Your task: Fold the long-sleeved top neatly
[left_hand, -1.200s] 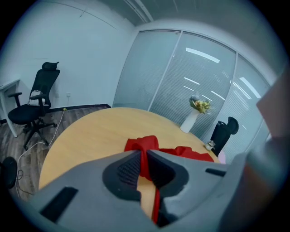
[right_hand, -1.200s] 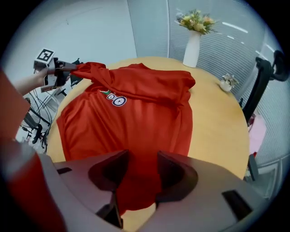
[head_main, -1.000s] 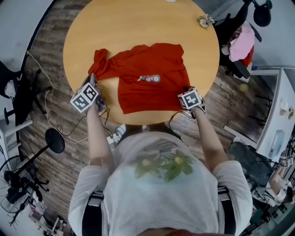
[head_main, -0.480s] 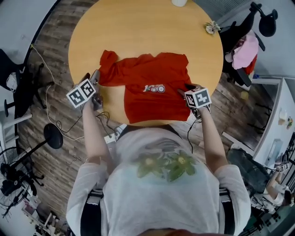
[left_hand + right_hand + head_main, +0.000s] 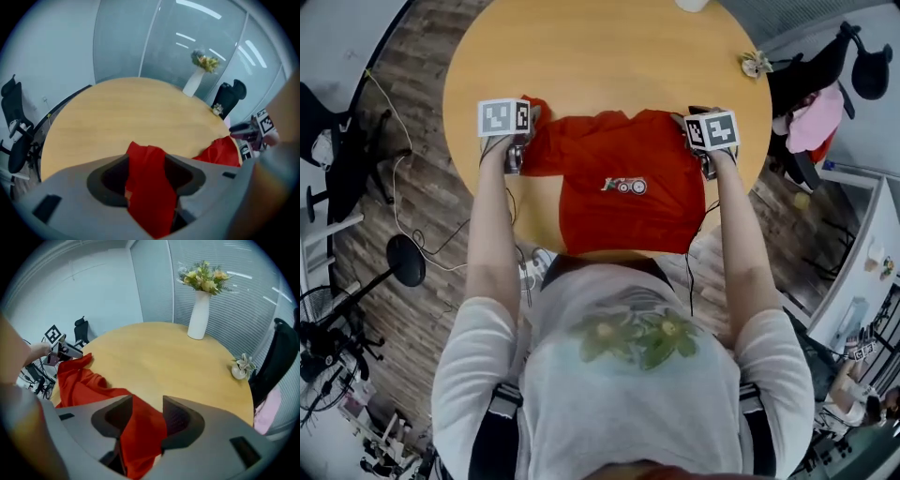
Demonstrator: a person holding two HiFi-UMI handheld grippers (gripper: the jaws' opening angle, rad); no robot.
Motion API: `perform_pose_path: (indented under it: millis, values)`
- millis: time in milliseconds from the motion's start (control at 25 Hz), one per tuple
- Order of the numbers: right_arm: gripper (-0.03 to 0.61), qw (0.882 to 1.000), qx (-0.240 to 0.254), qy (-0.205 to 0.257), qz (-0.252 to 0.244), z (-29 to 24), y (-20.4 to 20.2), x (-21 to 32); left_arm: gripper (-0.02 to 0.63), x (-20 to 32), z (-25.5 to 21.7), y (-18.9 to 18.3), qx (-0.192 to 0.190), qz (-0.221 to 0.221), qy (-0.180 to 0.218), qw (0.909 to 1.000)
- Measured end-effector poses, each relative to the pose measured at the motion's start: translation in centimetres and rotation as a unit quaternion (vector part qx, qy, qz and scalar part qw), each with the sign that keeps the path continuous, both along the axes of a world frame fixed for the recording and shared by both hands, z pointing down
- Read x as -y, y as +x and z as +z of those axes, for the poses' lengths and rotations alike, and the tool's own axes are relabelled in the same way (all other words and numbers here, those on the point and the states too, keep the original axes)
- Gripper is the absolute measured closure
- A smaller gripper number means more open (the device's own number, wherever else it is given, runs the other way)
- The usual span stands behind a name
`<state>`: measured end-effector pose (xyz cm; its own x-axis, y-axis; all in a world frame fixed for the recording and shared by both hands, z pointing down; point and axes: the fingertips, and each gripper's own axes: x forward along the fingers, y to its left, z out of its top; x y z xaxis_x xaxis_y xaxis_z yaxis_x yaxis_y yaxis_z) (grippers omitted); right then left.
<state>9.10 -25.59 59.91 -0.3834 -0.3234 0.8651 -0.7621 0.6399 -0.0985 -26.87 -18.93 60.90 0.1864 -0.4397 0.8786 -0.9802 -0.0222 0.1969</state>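
A red long-sleeved top (image 5: 609, 155) with a small printed graphic lies flat on the round wooden table (image 5: 581, 56), its hem at the near edge. My left gripper (image 5: 525, 127) is at the top's far left corner by the bunched sleeve. Its jaws have just been opening and stand wide, with red cloth (image 5: 147, 187) lying loose between them. At the far right shoulder my right gripper (image 5: 694, 127) is also open, and a fold of red cloth (image 5: 138, 432) rests in its gap against one jaw. Each gripper view shows the other gripper across the top.
A white vase of flowers (image 5: 200, 315) stands at the table's far side. A small flower ornament (image 5: 757, 64) sits near the right rim. A chair with pink cloth (image 5: 816, 122) stands right of the table. Cables and stands lie on the floor to the left.
Both grippers have moved away from the near side of the top to its far corners. The right one left the hem corner and the left one left the sleeve end.
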Motion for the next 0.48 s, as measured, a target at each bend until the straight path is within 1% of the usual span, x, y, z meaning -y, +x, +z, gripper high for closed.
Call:
perform_pose_path:
  millis: [80,120,160,200,240,280,320,360,400,440,480]
  values:
    - [0.370,1.000,-0.026,-0.011,0.001,1.5,0.1,2.1,0.396,-0.5,2.7,-0.7,0.022,0.003,-0.048,0.9986]
    - [0.370,0.999,-0.039,-0.027,-0.006,2.6,0.1,2.4,0.396,-1.0,3.6,-0.9,0.032,0.004,-0.060,0.9977]
    - [0.370,0.997,-0.051,-0.052,-0.019,3.8,0.2,2.0,0.399,-1.4,4.1,-1.0,0.038,0.006,-0.063,0.9973]
    - [0.370,0.994,-0.061,-0.081,-0.036,4.9,0.3,1.1,0.420,-1.7,4.3,-1.1,0.040,0.007,-0.061,0.9973]
    - [0.401,0.991,-0.067,-0.104,-0.056,5.8,0.3,0.2,0.446,-1.9,4.1,-1.2,0.042,0.007,-0.055,0.9976]
    - [0.521,0.988,-0.071,-0.113,-0.076,6.1,0.2,-0.4,0.505,-1.9,3.7,-1.6,0.048,0.005,-0.046,0.9978]
    - [0.549,0.987,-0.072,-0.110,-0.092,6.0,0.1,-0.7,0.529,-1.6,3.1,-2.4,0.057,-0.002,-0.031,0.9979]
    - [0.552,0.988,-0.071,-0.095,-0.102,5.4,0.0,-0.5,0.543,-1.1,2.0,-3.5,0.068,-0.014,-0.010,0.9975]
    - [0.554,0.990,-0.066,-0.072,-0.101,4.3,0.0,0.2,0.548,-0.5,0.5,-4.8,0.075,-0.031,0.020,0.9965]
    - [0.554,0.994,-0.056,-0.041,-0.090,2.8,0.0,1.3,0.549,0.3,-1.5,-6.1,0.073,-0.053,0.059,0.9941]
    - [0.554,0.997,-0.039,-0.007,-0.071,1.0,0.1,2.6,0.549,1.2,-3.9,-7.5,0.065,-0.078,0.105,0.9893]
